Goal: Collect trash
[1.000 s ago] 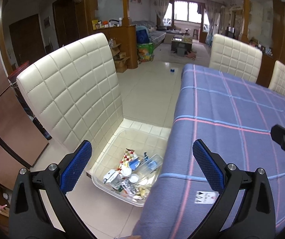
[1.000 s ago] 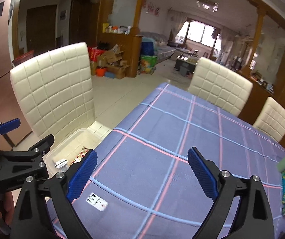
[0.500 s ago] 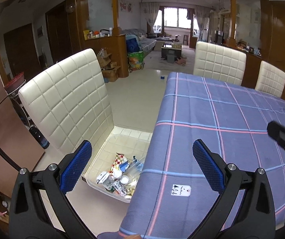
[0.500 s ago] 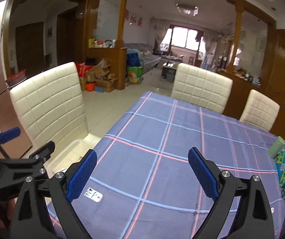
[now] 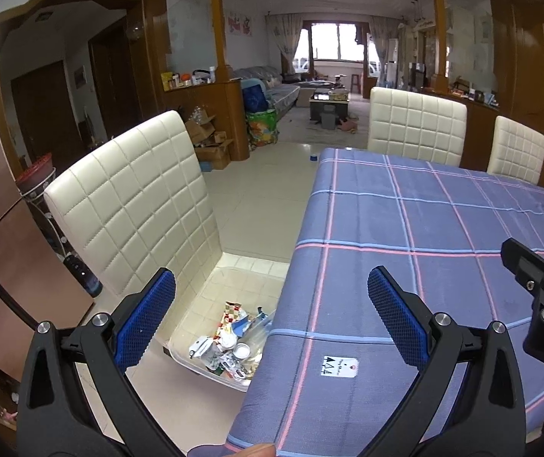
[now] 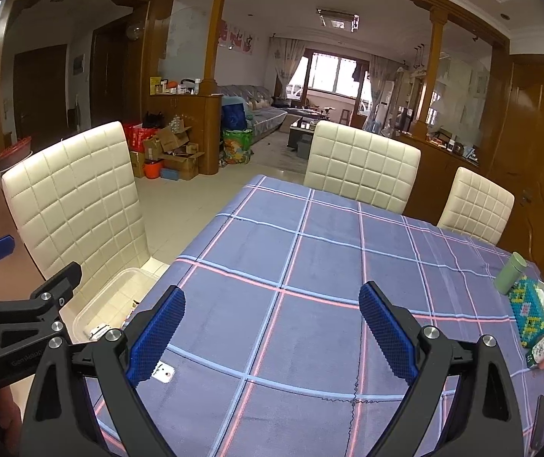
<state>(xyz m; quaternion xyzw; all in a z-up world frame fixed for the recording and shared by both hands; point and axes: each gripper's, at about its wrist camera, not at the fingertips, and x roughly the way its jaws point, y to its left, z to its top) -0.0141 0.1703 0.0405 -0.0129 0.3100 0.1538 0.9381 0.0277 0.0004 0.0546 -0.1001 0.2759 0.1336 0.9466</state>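
On the floor beside the table, a clear bin of trash is seen, suggesting collection is largely done. One small card is left on the cloth. The left gripper and right gripper are held wide open and empty.

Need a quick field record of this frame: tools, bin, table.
left tool: open, empty, above the table's near-left corner
right tool: open, empty, over the tablecloth
trash bin: clear plastic tub on the floor beside the table, holding wrappers and bottles
table: blue plaid cloth
white tag: flat on the cloth near the corner
right edge items: green cup, beaded tissue box
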